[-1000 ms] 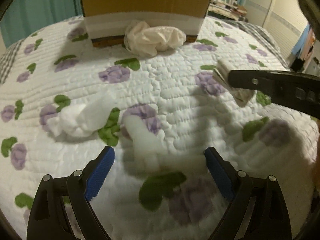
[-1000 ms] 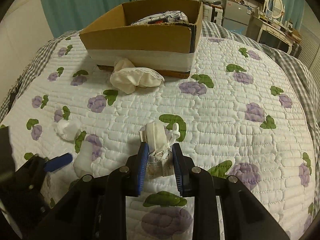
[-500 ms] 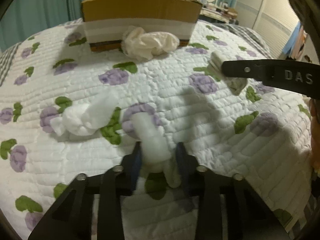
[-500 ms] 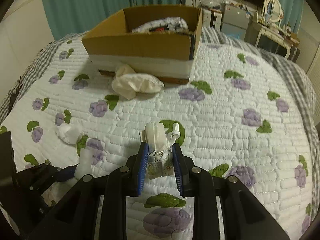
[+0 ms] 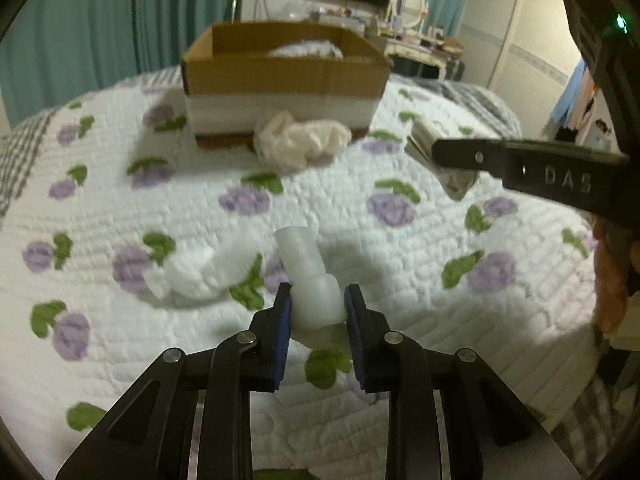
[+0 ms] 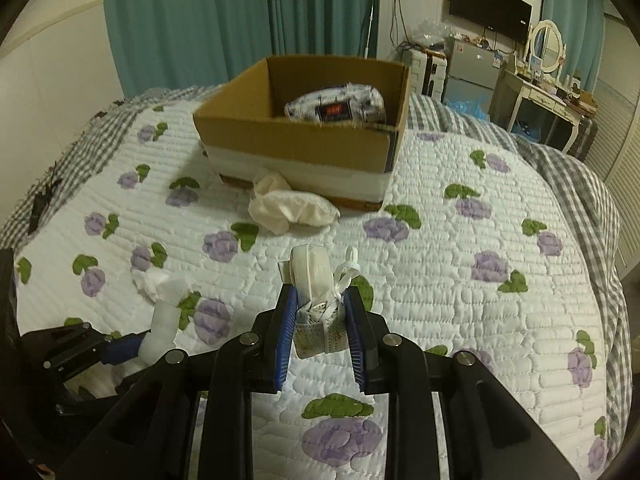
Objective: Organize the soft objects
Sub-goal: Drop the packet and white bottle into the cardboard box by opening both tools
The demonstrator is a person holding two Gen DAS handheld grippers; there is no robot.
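Note:
My left gripper (image 5: 316,312) is shut on a white foam roll (image 5: 306,268) and holds it above the floral quilt (image 5: 360,240). My right gripper (image 6: 318,316) is shut on a folded white sock bundle (image 6: 314,280) with a plastic tag, also lifted; the bundle shows in the left wrist view (image 5: 444,164). An open cardboard box (image 6: 304,140) stands at the far side and holds a patterned soft item (image 6: 340,106). A crumpled cream cloth (image 6: 288,206) lies against the box front. A white fluffy wad (image 5: 196,272) lies on the quilt left of my left gripper.
A grey checked blanket (image 6: 580,176) borders the quilt at the right and back. Teal curtains (image 6: 240,20) hang behind the bed. A dresser with a mirror (image 6: 548,52) and a wall TV stand at the far right.
My left gripper closed on the white foam roll and lifted it off the quilt. My right gripper rose with the sock bundle, both nearer the box.

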